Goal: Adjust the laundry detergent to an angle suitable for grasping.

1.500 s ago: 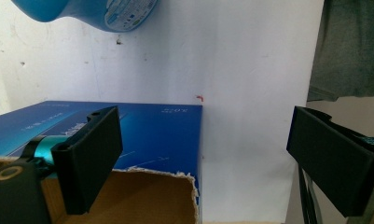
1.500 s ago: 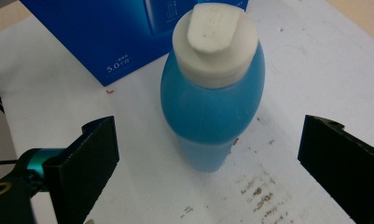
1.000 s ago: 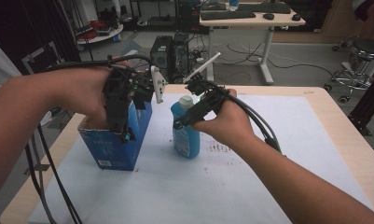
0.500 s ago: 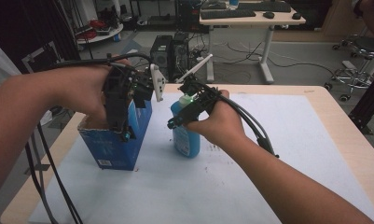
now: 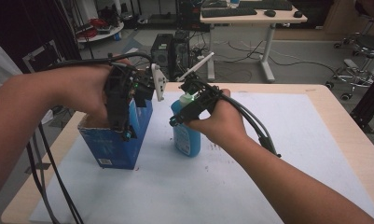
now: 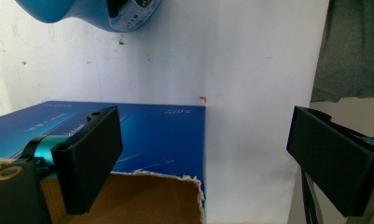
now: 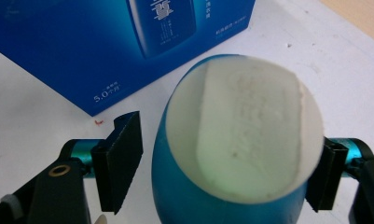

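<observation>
Upright, blue bottle [image 5: 186,135] beside torn-open blue box [image 5: 114,144].

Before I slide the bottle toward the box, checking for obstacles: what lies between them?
Nothing: in the high view, bare white table cover separates the blue bottle from the blue cardboard box.

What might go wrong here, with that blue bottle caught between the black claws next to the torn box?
The right gripper has just been closing around the blue bottle near its white cap; one pad seems to touch while the other stands off, so an uneven squeeze might tip the bottle.

The blue box stands close beside it, so a toppling bottle could knock it.

The left gripper hangs open over the box's torn edge and could snag the cardboard.
</observation>
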